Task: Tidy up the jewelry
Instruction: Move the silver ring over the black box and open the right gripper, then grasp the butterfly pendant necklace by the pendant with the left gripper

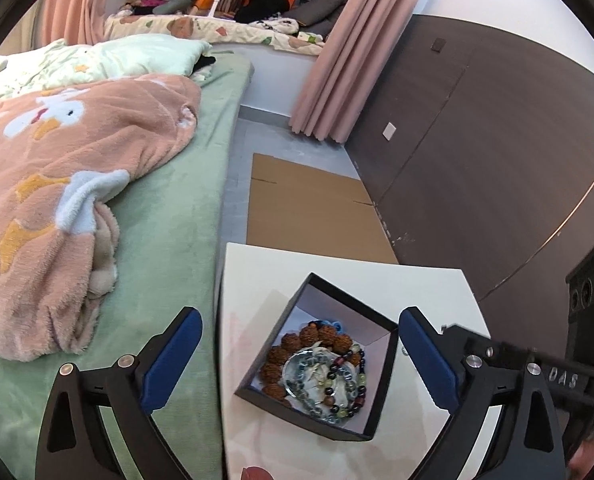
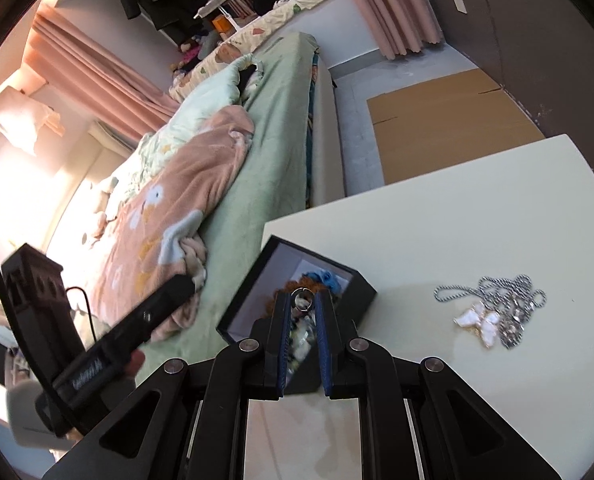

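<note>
Ring [image 2: 303, 299] pinched between the tips of the right gripper [image 2: 303, 304], jaws drawn close on the small silver band, held above the open black box [image 2: 361, 288]; likely carried there for dropping in with the rest. Box sits on the white table [image 2: 477, 208] near the bed-side edge, lid off, so both tools can reach straight down. Inside, a heap of beaded bracelets [image 1: 329, 376]: brown knobbly beads, clear greenish ones, dark mixed ones, piled loosely rather than sorted. Left gripper [image 1: 301, 360] spread wide, blue pads flanking the box without touching it, nothing between them but the view of the box; probably just clear of the contents, leaving room for the incoming ring. Farther right on the table, well apart from the box, a tangle of silver chain [image 2: 493, 292] with a white butterfly pendant [image 2: 479, 322], not yet boxed, seemingly next in line. Beyond the table, flat cardboard [image 1: 313, 208] on the floor, then the green bed [image 1: 169, 240] with a peach blanket [image 1: 57, 200] bunched on top.
</note>
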The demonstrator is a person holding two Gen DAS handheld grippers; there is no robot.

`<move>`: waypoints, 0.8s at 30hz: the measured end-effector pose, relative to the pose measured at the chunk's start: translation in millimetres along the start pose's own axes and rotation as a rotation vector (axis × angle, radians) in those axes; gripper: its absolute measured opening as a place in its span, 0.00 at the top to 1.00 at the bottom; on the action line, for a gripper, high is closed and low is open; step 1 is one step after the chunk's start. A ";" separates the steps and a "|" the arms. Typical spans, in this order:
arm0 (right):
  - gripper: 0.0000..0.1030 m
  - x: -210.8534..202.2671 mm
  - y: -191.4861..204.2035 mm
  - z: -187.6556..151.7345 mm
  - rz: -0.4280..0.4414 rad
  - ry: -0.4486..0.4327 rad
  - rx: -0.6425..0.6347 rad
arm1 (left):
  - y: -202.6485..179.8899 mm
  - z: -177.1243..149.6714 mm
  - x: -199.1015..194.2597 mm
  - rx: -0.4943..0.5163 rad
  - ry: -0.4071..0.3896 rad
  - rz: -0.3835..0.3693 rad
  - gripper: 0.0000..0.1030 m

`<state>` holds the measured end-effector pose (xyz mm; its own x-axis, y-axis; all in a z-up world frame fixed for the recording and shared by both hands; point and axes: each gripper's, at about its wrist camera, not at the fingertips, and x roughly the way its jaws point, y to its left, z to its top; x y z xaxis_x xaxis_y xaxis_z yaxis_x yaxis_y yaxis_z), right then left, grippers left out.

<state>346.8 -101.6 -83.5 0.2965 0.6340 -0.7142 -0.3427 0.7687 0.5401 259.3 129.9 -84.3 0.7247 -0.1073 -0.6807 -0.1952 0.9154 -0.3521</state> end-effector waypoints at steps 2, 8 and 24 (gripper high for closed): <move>0.86 4.9 0.7 2.9 0.012 0.005 0.008 | 3.1 0.1 -1.1 -0.009 -0.001 0.001 0.03; 0.76 17.8 7.1 7.0 0.010 0.017 -0.002 | 3.2 -0.2 -2.7 0.010 -0.010 0.015 0.00; 0.47 -36.3 -43.8 2.1 -0.084 -0.029 0.052 | -28.2 1.9 -3.3 0.047 -0.036 -0.061 0.01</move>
<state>352.9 -158.2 -80.3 0.3482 0.5686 -0.7453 -0.2685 0.8223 0.5018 263.7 105.2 -70.9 0.7578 -0.1501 -0.6349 -0.1191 0.9250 -0.3608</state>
